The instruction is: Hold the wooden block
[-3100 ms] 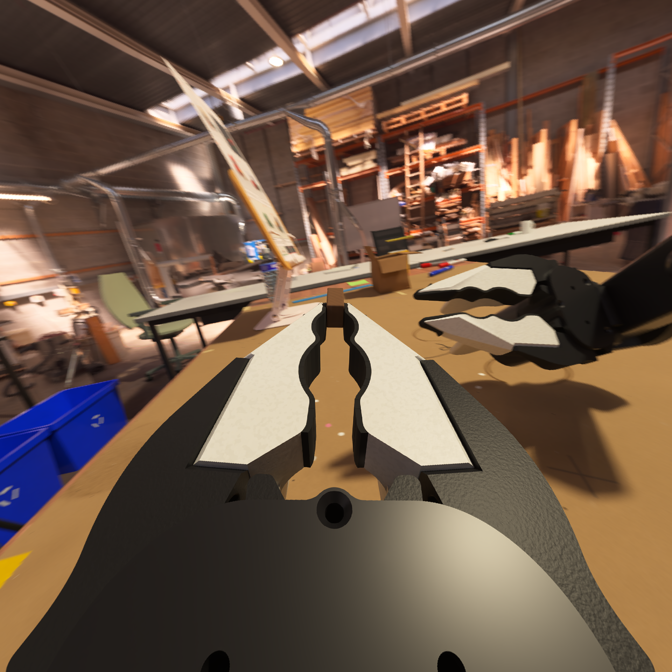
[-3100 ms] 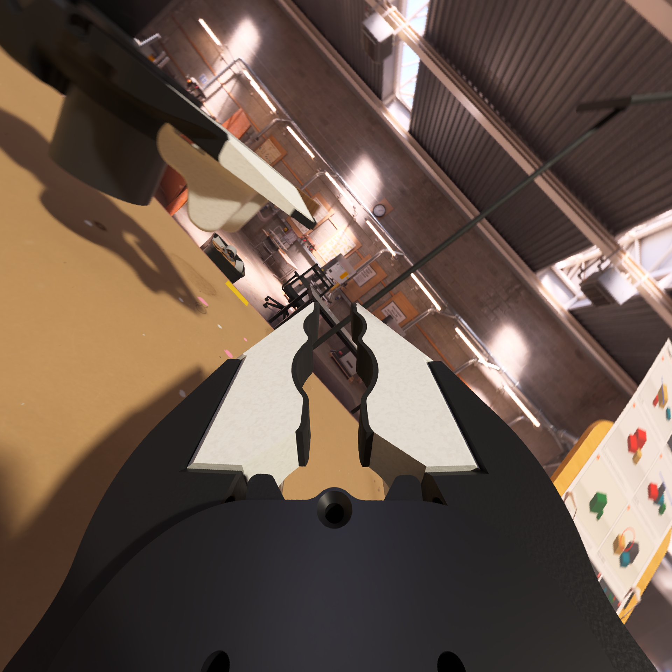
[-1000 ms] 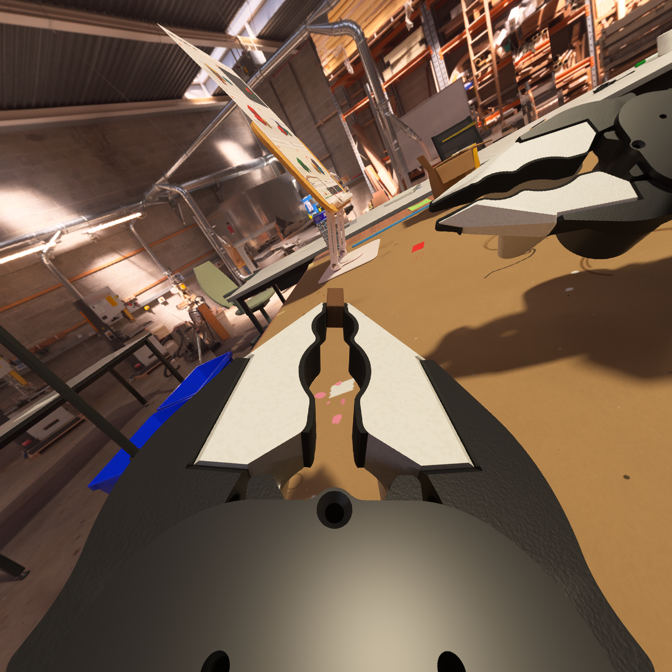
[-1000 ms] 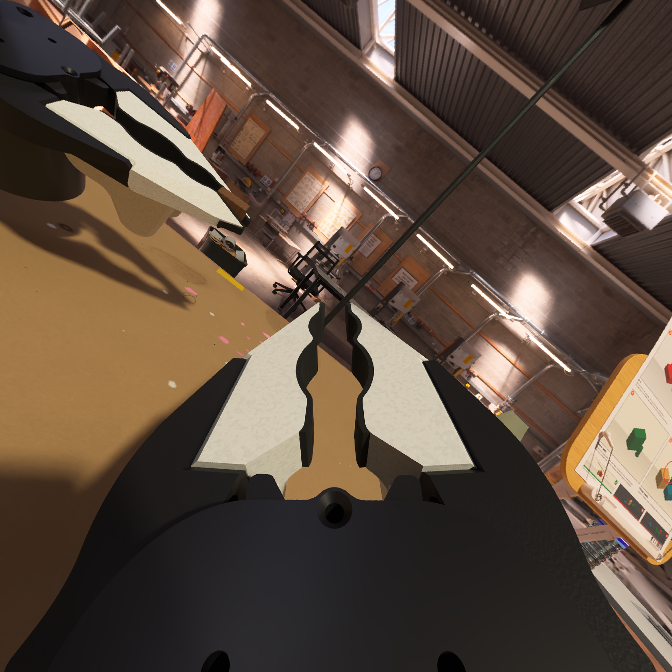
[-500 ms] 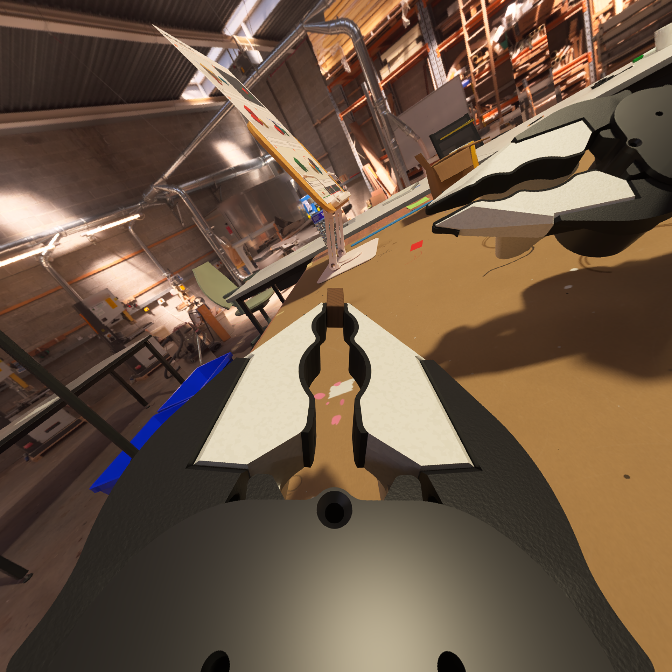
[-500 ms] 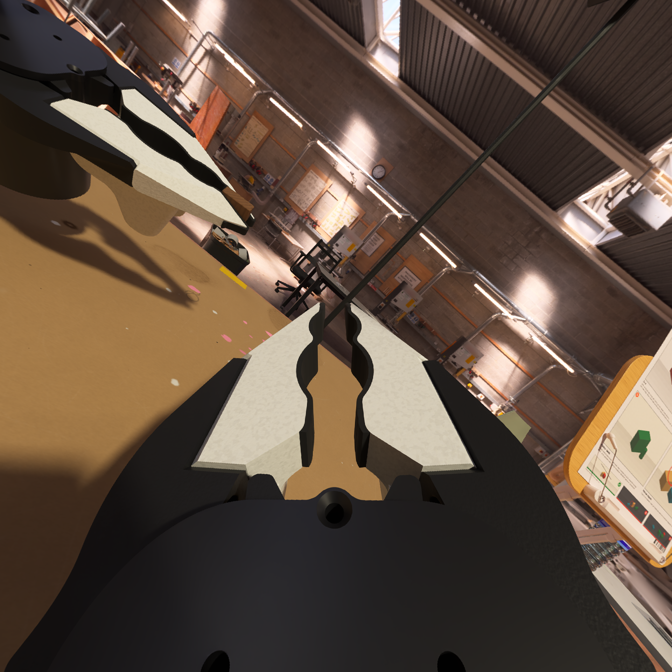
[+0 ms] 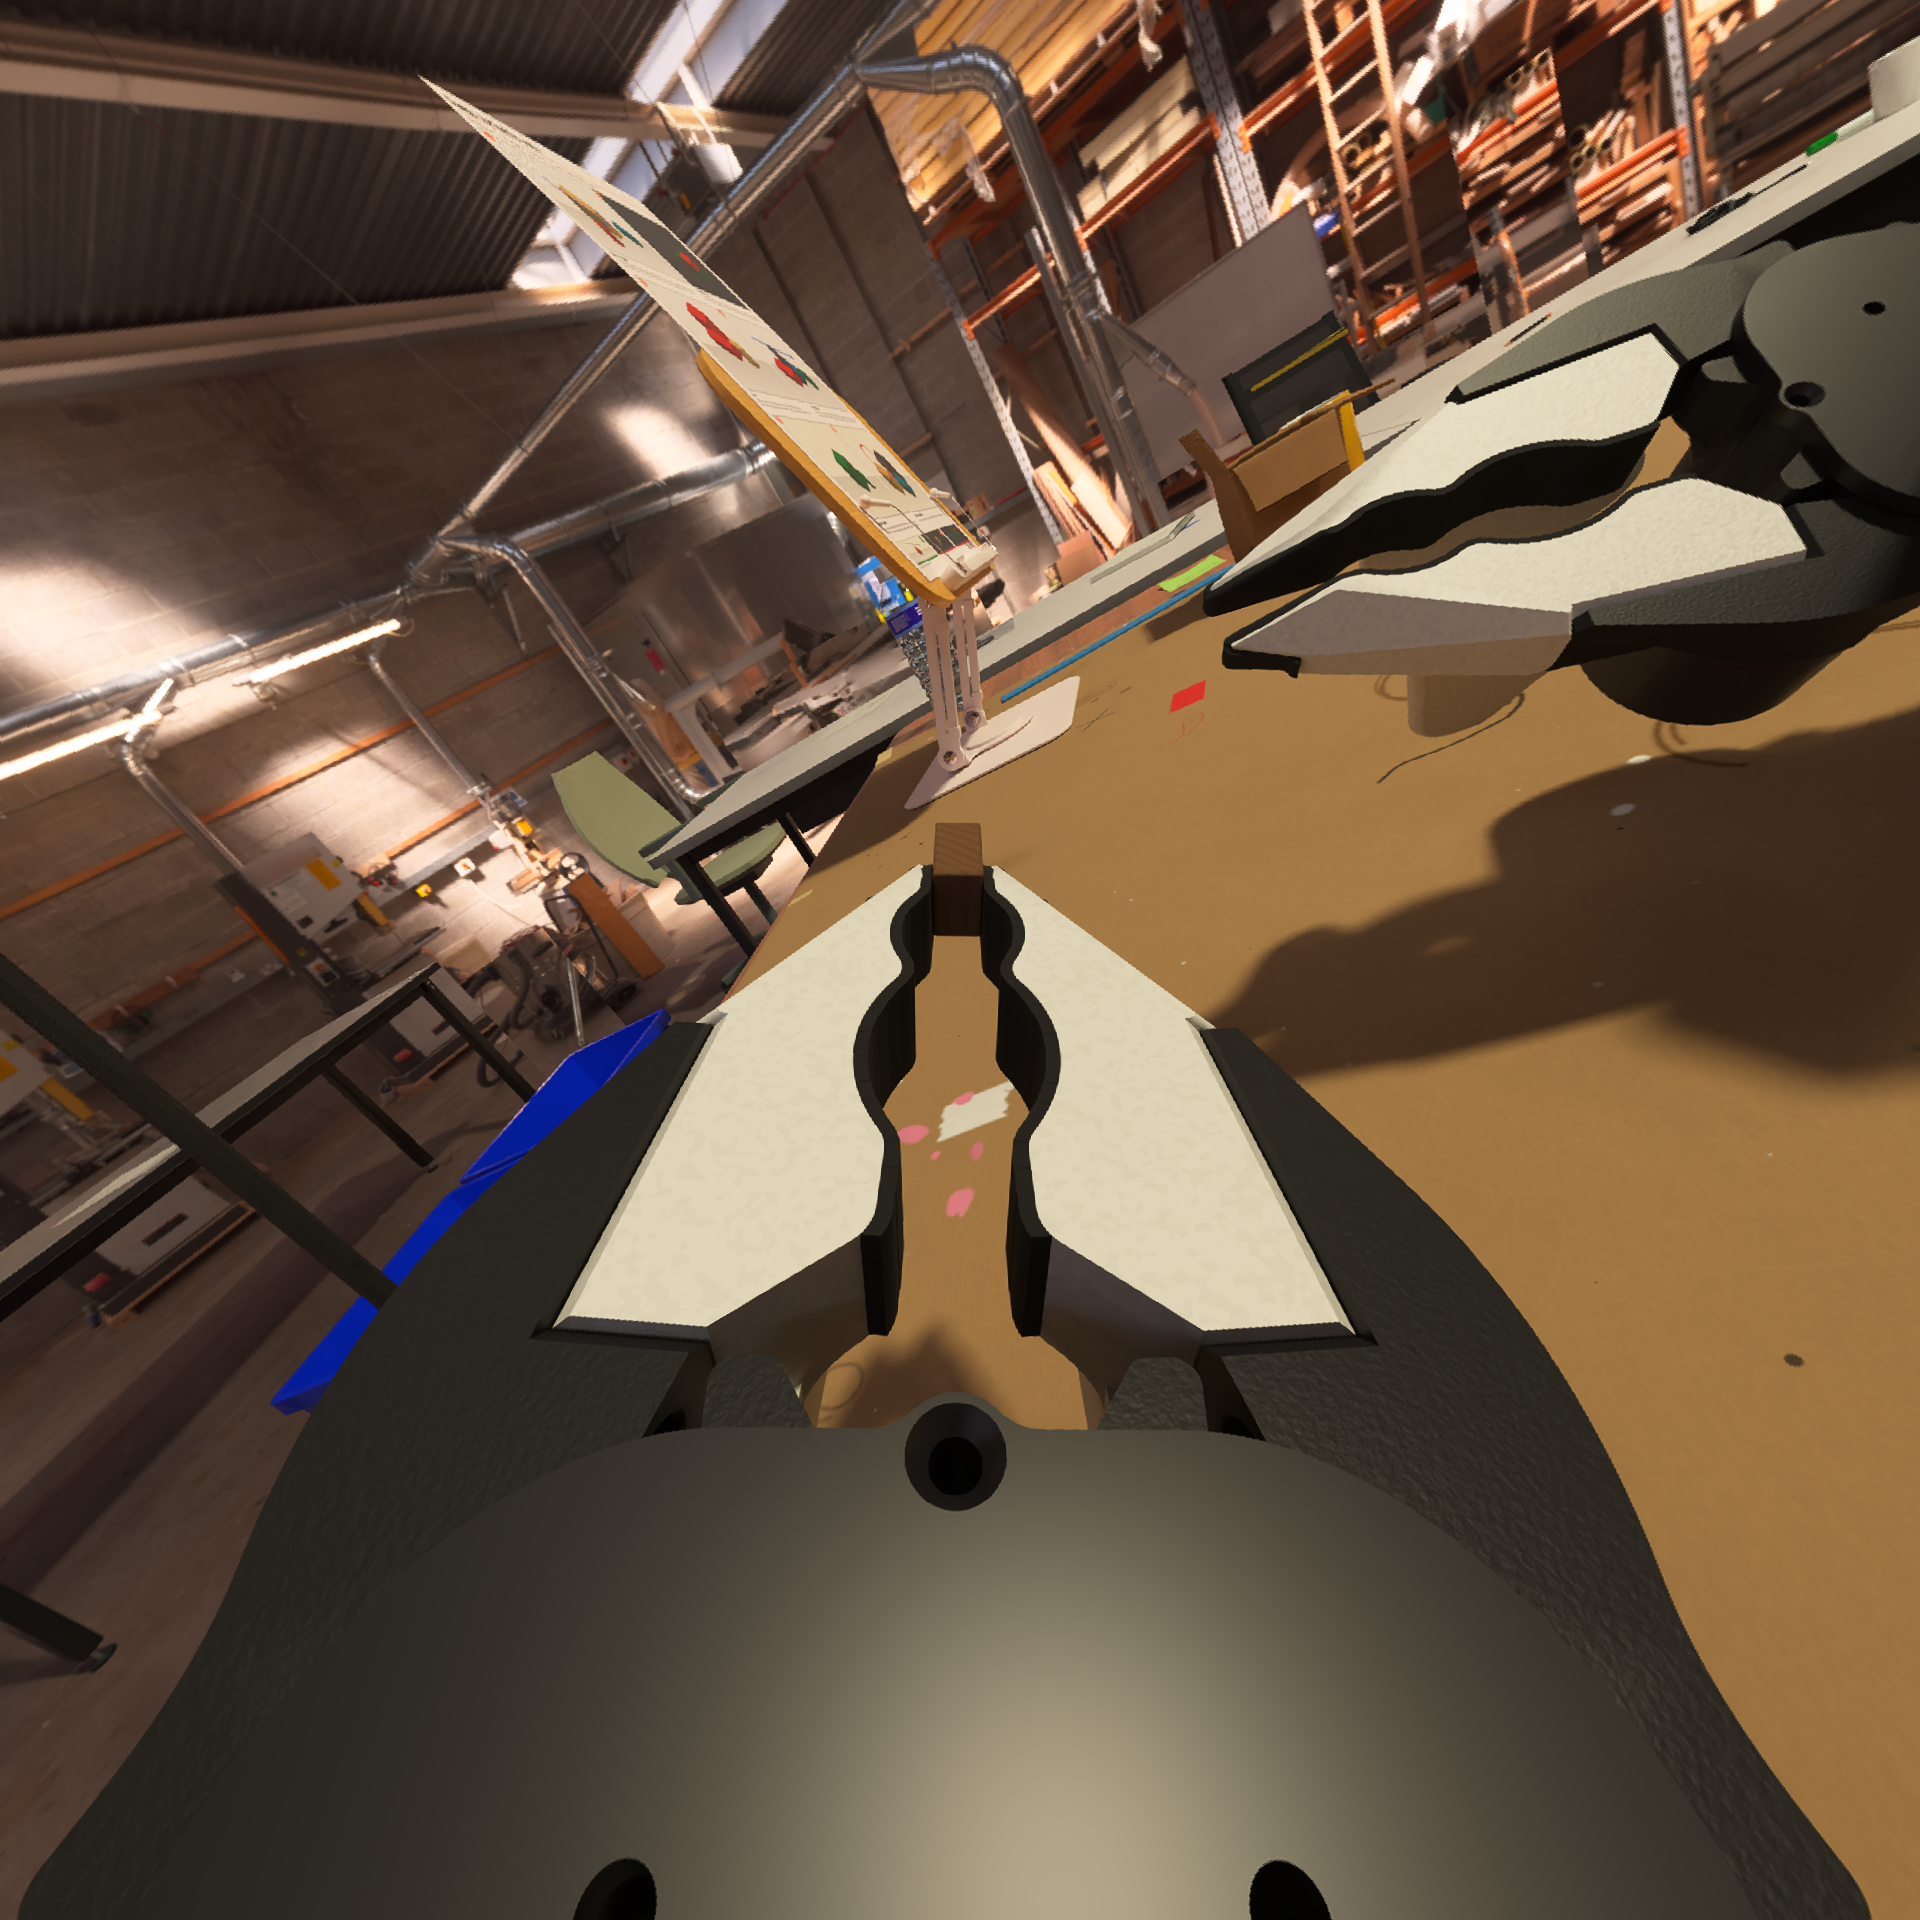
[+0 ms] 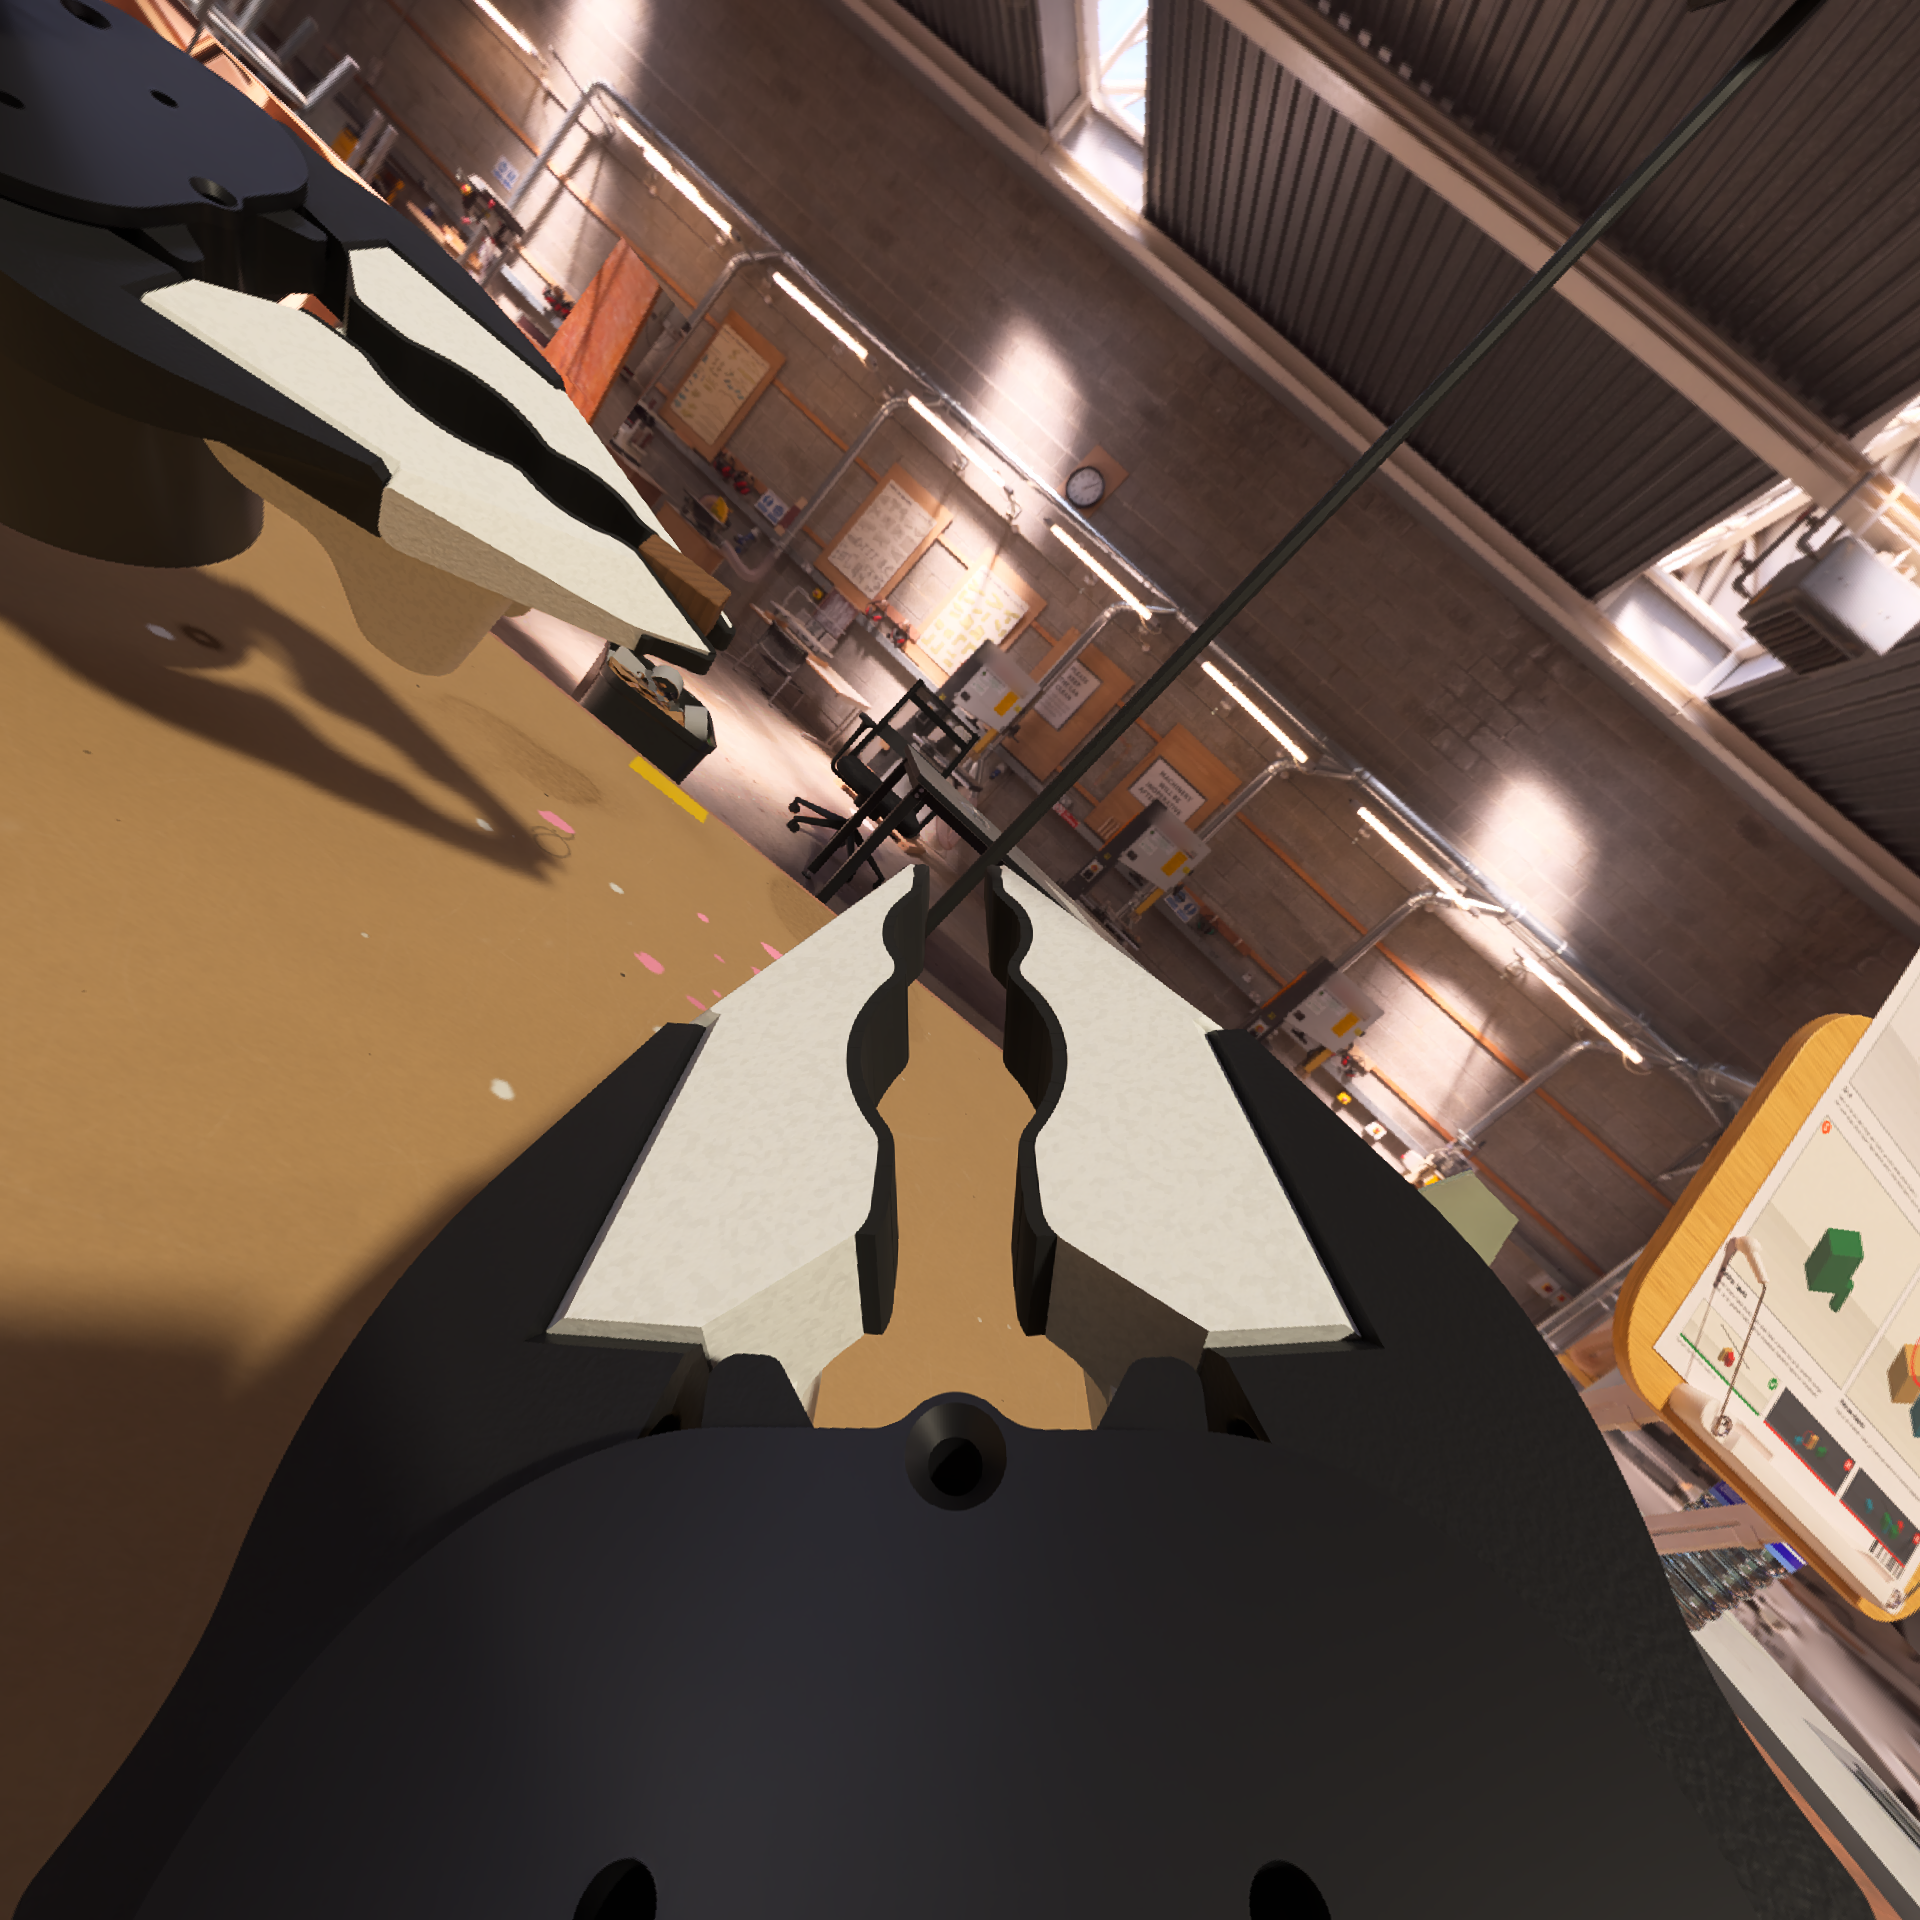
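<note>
A small brown wooden block [image 7: 957, 854] is pinched upright between the tips of my left gripper [image 7: 956, 883], which is shut on it and holds it above the brown table [image 7: 1455, 1143]. In the right wrist view the block [image 8: 694, 578] shows at the tip of the left gripper [image 8: 681, 613], up at the left. My right gripper [image 8: 956, 883] is empty, its fingers a narrow gap apart. It hovers over the table to the right of the left gripper [image 7: 1252, 639], apart from the block.
A picture board on a white stand [image 7: 800, 395] stands at the table's far edge; it also shows in the right wrist view [image 8: 1808, 1309]. The table's left edge runs just beside the block. Blue bins [image 7: 499, 1153] sit on the floor. A cardboard box [image 7: 1288, 468] lies beyond.
Over three seconds both grippers have tilted and the right gripper's fingers have drawn closer together. In the last second almost nothing has moved; the block stays in the left gripper.
</note>
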Controlling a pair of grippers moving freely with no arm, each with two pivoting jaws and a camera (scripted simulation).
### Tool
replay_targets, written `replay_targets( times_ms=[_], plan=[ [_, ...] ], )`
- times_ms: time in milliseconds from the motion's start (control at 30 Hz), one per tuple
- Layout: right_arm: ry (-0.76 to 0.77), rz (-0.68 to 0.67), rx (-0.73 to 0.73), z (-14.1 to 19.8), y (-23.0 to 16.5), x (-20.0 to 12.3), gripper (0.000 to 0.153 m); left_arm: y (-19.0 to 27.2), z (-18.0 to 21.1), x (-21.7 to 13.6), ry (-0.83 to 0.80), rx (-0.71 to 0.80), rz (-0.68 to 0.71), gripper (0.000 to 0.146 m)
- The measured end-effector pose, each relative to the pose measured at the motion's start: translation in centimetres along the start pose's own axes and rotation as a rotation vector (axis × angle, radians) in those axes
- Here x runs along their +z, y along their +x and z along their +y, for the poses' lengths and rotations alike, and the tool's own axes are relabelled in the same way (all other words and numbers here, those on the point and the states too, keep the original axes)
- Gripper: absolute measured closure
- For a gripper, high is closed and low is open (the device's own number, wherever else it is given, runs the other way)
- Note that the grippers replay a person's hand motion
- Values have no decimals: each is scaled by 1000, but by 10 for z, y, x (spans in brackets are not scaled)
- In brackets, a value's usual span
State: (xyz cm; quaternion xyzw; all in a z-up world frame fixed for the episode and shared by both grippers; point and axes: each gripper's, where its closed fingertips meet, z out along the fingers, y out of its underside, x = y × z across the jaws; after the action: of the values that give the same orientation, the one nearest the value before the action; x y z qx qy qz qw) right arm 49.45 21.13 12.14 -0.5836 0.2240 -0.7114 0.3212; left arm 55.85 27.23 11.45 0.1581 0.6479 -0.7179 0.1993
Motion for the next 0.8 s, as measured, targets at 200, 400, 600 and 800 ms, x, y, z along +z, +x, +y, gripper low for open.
replay_targets(
  times_ms=[200,400,600,800],
  plan=[
    [-1,-1,0,0,0,0,142,1,0,0,0,6,1,139],
    [-1,-5,-1,0,-1,0,142,2,-1,1,1,20,-2,139],
    [16,-14,87,-5,2,0,142,5,-3,3,-8,106,-17,139],
    [48,-393,507,-34,-11,-3,144,34,-14,8,7,510,-17,139]
  ],
)
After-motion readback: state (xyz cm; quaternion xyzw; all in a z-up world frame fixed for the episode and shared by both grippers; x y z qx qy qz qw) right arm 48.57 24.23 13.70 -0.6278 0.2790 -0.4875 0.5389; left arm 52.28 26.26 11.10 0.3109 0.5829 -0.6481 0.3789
